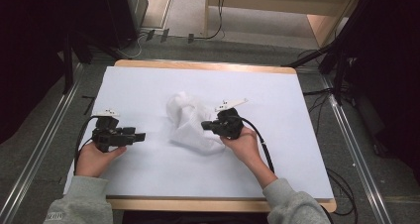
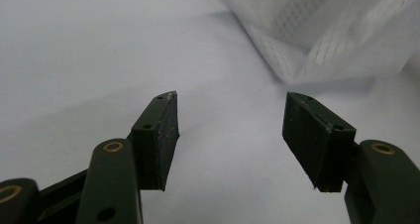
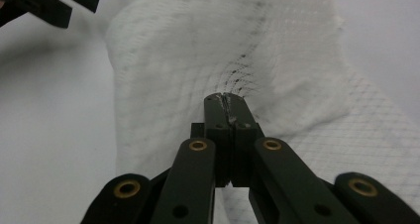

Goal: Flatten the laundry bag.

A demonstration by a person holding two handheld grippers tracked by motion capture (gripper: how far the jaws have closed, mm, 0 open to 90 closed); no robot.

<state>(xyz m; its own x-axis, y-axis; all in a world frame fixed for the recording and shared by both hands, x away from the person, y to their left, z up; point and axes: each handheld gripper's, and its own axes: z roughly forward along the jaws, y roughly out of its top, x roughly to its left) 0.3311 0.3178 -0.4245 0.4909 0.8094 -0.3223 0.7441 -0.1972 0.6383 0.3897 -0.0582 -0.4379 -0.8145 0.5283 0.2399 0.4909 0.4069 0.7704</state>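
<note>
Showing: a person seated at a table (image 1: 148, 177) covered in white, with a two-jaw gripper in each hand and a crumpled white mesh cloth (image 1: 190, 122) lying near the middle of the tabletop.
Cloth: it lay bunched and folded over itself, a fine grid weave visible in the right gripper view (image 3: 208, 50); its nearest corner stood raised off the table in the left gripper view (image 2: 317, 40).
Right gripper (image 1: 208, 126): it sat at the cloth's right edge, with its jaws pressed fully together. Whether a pinch of fabric was caught between the tips could not be told, since the cloth lay directly behind them.
Left gripper (image 1: 138, 136): it was held apart from the cloth, to its left, jaws wide open with nothing between them, pointing toward the cloth's near corner.
Step in hand: judged to be the start of spreading or folding the cloth, with the right side engaged and the left not yet engaged.
Next move: it likely called for the left gripper to travel to the cloth's raised corner and close on a single layer, so both sides could be pulled apart evenly.
</note>
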